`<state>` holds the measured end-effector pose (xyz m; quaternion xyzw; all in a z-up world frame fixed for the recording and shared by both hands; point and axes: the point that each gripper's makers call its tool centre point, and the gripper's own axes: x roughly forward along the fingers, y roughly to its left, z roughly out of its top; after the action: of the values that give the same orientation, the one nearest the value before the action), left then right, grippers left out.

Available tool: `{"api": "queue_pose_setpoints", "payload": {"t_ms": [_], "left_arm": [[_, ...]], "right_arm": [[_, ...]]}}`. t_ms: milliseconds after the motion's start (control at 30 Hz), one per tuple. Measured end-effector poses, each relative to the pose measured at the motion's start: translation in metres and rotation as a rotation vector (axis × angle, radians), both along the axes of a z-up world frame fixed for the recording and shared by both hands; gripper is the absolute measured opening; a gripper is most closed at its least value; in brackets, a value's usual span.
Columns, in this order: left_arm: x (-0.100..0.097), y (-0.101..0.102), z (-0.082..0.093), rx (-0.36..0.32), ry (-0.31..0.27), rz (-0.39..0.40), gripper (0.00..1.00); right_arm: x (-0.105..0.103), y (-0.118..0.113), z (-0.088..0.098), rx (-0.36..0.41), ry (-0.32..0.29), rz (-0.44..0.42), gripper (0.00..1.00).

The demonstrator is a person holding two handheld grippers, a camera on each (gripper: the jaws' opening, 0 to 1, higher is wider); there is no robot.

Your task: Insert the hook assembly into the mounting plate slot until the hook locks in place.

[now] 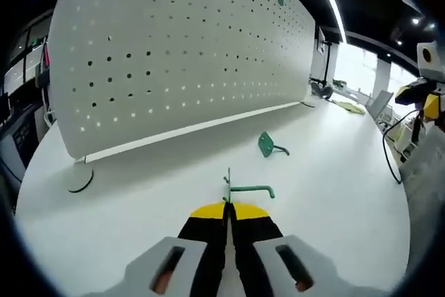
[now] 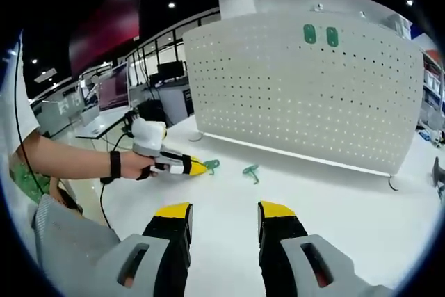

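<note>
On near tabletop (image 1: 334, 193), our left gripper (image 1: 227, 208) clamped on green hook (image 1: 245, 189) for lift to pegboard (image 1: 181, 53); right gripper (image 2: 224, 215) apart, idle; we leave second hook (image 1: 270, 145).

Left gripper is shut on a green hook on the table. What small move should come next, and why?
Probably lift the left gripper, whose jaws are closed on the green metal hook, toward the white perforated pegboard. Two green hooks already hang there; another green hook lies on the white table.
</note>
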<state>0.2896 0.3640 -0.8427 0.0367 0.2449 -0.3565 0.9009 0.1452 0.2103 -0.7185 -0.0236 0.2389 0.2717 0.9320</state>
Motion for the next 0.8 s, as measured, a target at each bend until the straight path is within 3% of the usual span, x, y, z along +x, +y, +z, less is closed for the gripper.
{"api": "queue_pose_setpoints", "payload": {"t_ms": [467,800], "left_arm": [[-0.004,-0.003,0.029,-0.031,-0.047,-0.019,0.01],[-0.019,-0.008,0.049,-0.075,-0.036,-0.036,0.01]], "right_arm": [[0.000,0.005,0.003,0.012,-0.010,0.016,0.38],[-0.001,0.004,0.008,0.026,-0.028,0.018,0.38]]}}
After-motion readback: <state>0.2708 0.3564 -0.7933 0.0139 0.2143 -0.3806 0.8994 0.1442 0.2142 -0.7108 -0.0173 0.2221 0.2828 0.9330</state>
